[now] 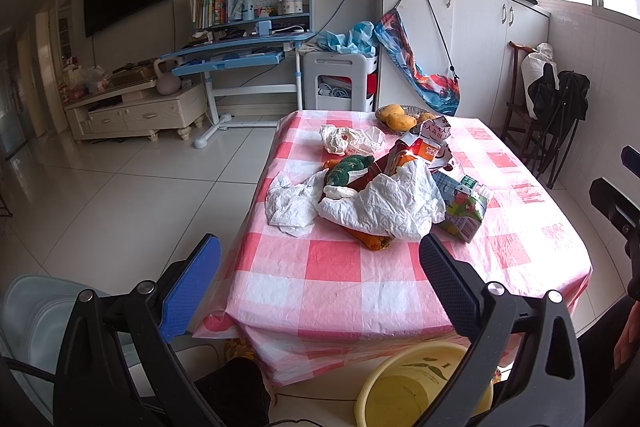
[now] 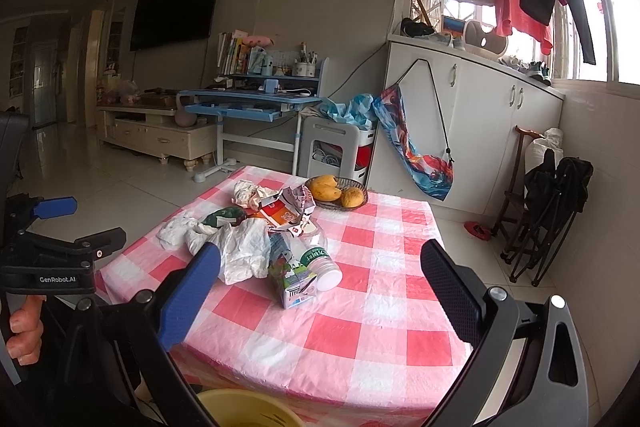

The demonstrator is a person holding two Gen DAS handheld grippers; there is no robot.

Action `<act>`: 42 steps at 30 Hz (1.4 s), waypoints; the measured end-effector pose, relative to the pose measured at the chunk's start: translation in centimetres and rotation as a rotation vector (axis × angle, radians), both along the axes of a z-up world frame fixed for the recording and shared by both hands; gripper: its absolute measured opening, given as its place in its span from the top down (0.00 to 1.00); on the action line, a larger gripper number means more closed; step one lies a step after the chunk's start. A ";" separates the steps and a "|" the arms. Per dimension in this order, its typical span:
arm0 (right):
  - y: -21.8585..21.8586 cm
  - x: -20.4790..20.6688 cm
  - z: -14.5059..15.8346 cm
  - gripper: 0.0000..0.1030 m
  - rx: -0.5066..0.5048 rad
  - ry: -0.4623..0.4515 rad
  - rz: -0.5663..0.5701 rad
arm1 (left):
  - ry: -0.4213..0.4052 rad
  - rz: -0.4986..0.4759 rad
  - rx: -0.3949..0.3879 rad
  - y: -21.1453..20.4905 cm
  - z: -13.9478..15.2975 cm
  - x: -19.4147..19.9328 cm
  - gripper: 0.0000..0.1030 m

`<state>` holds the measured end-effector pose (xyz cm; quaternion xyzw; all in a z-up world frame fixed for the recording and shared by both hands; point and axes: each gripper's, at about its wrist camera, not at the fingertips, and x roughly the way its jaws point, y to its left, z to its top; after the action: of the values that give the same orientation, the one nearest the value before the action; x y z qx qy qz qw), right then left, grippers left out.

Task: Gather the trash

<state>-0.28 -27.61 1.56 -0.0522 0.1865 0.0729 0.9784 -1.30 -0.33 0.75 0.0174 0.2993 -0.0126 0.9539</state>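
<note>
A heap of trash lies on the pink checked table [image 1: 344,287] [image 2: 360,331]: a crumpled white plastic bag [image 1: 384,207] [image 2: 244,247], white tissue [image 1: 290,205], a juice carton [image 1: 464,215] [image 2: 294,279], a torn red-and-white carton [image 1: 430,143] [image 2: 286,211], a green wrapper [image 1: 346,169], an orange peel [image 1: 374,241] and a capped clear bottle [image 2: 324,267]. My left gripper [image 1: 320,279] is open, held above the table's near edge short of the heap. My right gripper [image 2: 320,287] is open too, with the juice carton seen between its fingers farther off.
A yellow basin [image 1: 420,387] [image 2: 248,409] sits on the floor below the near table edge. A bowl of mangoes [image 1: 398,117] [image 2: 336,191] stands at the far end. A grey chair [image 1: 36,327] is at left, folded chairs [image 2: 548,215] at right. A hand [image 2: 24,335] holds the left gripper [image 2: 60,259].
</note>
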 end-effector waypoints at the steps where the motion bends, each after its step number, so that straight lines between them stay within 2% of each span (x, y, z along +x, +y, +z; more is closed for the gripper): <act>1: 0.0 0.0 0.0 0.07 0.002 0.002 0.001 | 0.000 0.000 -0.001 0.0 0.0 0.0 0.07; 7: 0.1 0.7 0.0 0.07 0.010 0.050 0.038 | 0.017 0.011 0.016 0.1 -0.4 0.4 0.07; 13: 0.0 1.0 0.0 0.07 0.029 0.075 0.065 | 0.044 0.017 -0.018 0.6 -0.7 1.1 0.07; 18: 0.7 1.8 -0.3 0.07 0.012 0.107 0.118 | 0.086 0.007 -0.058 1.1 -1.2 2.2 0.07; 24: 1.3 3.9 -0.3 0.07 -0.032 0.132 0.157 | 0.098 0.021 -0.103 2.3 -1.1 3.7 0.07; 27: 0.4 4.4 -0.6 0.07 0.014 0.145 0.118 | 0.126 -0.042 -0.054 0.4 -1.8 4.9 0.07; 31: -1.2 4.6 -0.4 0.07 0.048 0.146 0.055 | 0.158 -0.086 0.076 -3.8 -3.5 7.5 0.07; 37: -3.3 5.1 -0.3 0.07 0.122 0.164 0.016 | 0.216 -0.108 0.135 -7.9 -6.2 11.5 0.07; 39: -3.6 5.4 -0.4 0.07 0.131 0.167 0.015 | 0.227 -0.116 0.155 -8.9 -7.0 12.7 0.13; 42: -3.5 5.6 -0.6 0.07 0.126 0.174 0.021 | 0.272 -0.124 0.144 -9.3 -8.1 14.2 0.41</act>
<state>5.33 -31.11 0.99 0.0141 0.2651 0.0991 0.9590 12.87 -9.63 -7.38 0.1023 0.4241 -0.0522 0.8983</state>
